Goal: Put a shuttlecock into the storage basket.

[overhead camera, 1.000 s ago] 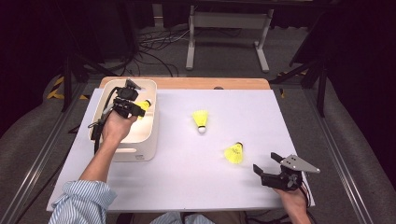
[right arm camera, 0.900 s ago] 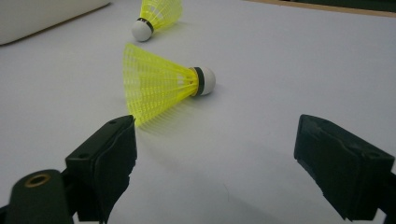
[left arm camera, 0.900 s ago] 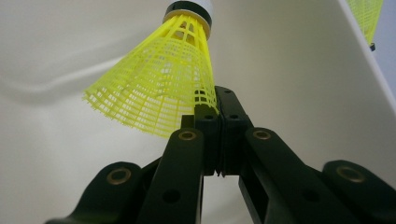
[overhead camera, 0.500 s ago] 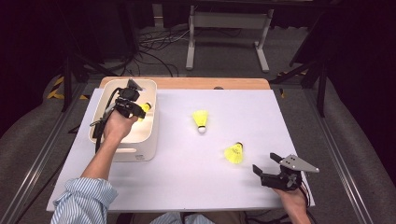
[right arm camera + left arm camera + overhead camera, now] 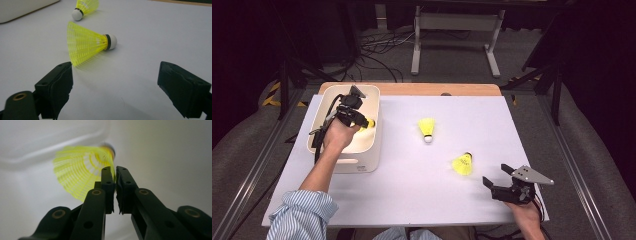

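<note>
Looking down from the high view, the left gripper point(image 5: 362, 121) was seen inside the white bin point(image 5: 371, 150) at the table's point(image 5: 412, 200) left, a yellow shuttlecock point(image 5: 368, 123) at its tips. Two more shuttlecocks lay on the white surface: a far shuttlecock point(image 5: 427, 129) near the middle and a near shuttlecock point(image 5: 463, 164) just ahead and left of the right gripper point(image 5: 497, 177), which was judged the closer tool for it.

From the left gripper view, the jaws had just been opening; a narrow slit was seen between the pads, with the skirt edge of the yellow shuttlecock point(image 5: 80, 173) between them, cork pointing away towards the bin wall. Release was judged under way.

From the right gripper view, the jaws were held wide apart and empty. The near shuttlecock point(image 5: 87, 45) lay on its side straight ahead, its long axis crosswise, cork to the right.
</note>
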Demonstrator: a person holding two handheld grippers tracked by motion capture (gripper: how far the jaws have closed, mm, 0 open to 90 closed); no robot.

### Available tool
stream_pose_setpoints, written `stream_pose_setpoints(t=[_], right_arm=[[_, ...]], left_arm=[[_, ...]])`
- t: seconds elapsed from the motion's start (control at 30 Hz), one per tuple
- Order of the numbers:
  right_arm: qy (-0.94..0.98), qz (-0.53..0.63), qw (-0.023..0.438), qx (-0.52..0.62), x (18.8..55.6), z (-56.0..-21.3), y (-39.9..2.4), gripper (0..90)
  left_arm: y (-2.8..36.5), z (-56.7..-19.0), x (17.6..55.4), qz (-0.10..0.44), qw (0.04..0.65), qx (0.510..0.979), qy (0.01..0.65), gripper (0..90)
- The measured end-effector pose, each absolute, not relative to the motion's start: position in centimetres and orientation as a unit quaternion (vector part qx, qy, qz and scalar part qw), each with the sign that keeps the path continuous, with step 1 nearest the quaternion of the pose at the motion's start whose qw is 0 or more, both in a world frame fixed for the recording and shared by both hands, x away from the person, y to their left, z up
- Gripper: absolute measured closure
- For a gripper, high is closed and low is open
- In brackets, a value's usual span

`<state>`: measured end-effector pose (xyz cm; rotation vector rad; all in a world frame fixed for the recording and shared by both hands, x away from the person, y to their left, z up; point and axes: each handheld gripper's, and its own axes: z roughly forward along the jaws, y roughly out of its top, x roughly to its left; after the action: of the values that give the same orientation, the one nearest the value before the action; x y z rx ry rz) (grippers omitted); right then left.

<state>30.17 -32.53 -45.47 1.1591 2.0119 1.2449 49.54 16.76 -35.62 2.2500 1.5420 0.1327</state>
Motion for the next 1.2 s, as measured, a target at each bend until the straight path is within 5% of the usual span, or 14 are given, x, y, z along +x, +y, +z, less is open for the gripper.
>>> stream_pose_setpoints(t=[0.1,0.33,1.2], right_arm=[[0.739,0.457,0.252,0.425,30.1,-45.4,-32.5,13.8],[0.740,0.456,0.252,0.425,30.2,-45.5,-32.5,13.8],[0.737,0.456,0.255,0.430,30.1,-45.4,-32.5,13.8]], left_arm=[[16.7,-35.5,49.3,0.052,0.203,0.808,0.551,62.9],[16.8,-34.7,48.5,0.059,0.218,0.806,0.547,51.0],[17.1,-33.4,46.2,0.072,0.239,0.809,0.532,41.0]])
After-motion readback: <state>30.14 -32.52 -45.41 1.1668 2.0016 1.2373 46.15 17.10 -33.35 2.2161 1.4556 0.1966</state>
